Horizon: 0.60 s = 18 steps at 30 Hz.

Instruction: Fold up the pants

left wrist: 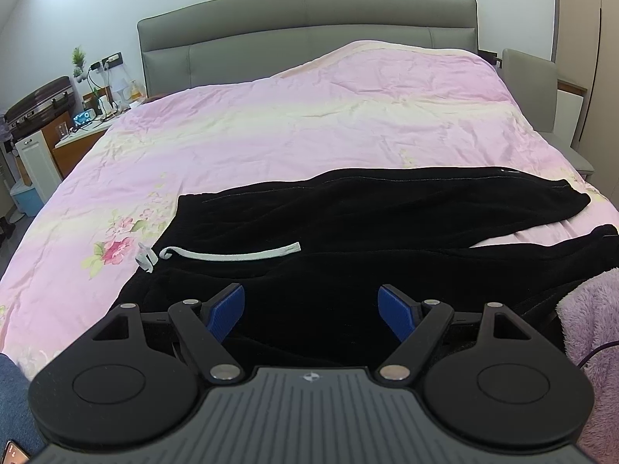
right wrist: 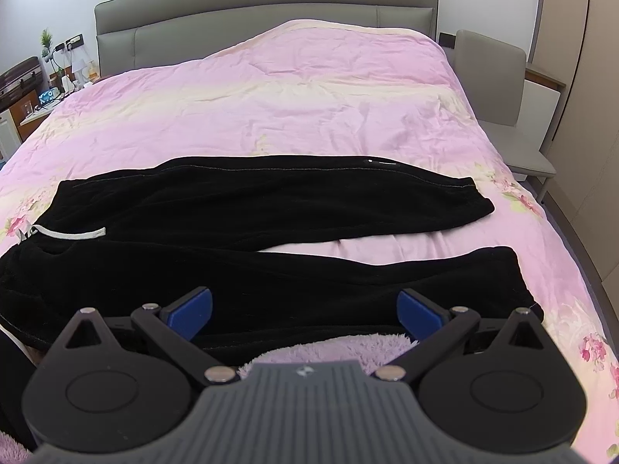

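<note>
Your pants (left wrist: pixel 348 224) lie flat across the near part of the bed (left wrist: pixel 309 123), in the lower half of both frames, waistband toward the left and the two legs running off to the right with a wedge of pink cover showing between them. A pale drawstring (left wrist: pixel 232 255) rests on the black cloth left of centre in the left wrist view. Your left gripper (left wrist: pixel 311 311) hangs over the waist end with its blue fingers (left wrist: pixel 228 311) spread wide and nothing between them; your right gripper (right wrist: pixel 303 313) hangs over the nearer leg, fingers (right wrist: pixel 191 313) likewise spread and empty. A fluffy lilac cloth (right wrist: pixel 329 350) sits at the bottom centre of the right wrist view, just under the gripper and against the near edge of the pants; in the left wrist view the same cloth shows at the lower right edge of the frame. The grey headboard (left wrist: pixel 309 34) fills the top of both frames. Only the left wrist view gives you a clear look at the cluttered nightstand (left wrist: pixel 83 125) at upper left, with a small plant (left wrist: pixel 78 60) and a dark case (left wrist: pixel 38 102) beside it, and a patch of blue denim (left wrist: pixel 13 398) at the bottom left corner. Only the right wrist view shows both hems (right wrist: pixel 479 201) whole, and the grey chair (right wrist: pixel 499 92) at upper right stands clear of the bed's edge there.
</note>
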Motion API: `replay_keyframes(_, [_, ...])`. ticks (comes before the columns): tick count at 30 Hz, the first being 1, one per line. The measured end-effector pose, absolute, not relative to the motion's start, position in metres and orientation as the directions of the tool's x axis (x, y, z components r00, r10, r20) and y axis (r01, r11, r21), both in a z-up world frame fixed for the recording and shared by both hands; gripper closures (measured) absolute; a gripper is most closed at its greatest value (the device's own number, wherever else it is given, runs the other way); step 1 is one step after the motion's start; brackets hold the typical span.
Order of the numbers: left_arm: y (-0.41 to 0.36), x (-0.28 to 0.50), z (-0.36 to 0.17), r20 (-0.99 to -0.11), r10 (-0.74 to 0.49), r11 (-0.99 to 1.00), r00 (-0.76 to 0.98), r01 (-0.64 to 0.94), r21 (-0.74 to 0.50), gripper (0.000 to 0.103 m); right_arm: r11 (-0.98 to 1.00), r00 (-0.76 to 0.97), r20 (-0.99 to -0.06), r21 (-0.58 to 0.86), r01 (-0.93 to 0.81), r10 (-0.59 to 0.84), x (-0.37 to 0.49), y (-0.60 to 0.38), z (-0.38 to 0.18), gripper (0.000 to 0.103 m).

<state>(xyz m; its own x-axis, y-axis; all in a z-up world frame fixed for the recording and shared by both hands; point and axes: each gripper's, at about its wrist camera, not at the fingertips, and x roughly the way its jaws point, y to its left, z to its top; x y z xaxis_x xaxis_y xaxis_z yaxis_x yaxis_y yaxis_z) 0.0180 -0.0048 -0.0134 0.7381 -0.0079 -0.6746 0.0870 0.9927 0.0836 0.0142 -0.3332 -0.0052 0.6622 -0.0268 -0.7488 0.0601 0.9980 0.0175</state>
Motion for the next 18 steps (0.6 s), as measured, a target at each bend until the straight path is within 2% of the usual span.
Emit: replay_keyframes(18, [-0.0074, 0.0183, -0.0163, -0.679, -0.005, 0.992, 0.734, 0.091, 0.091, 0.011, 0.997, 0.657, -0.753, 0.026, 0.069, -0.025, 0.0153, -0.3371, -0.0038, 0.005])
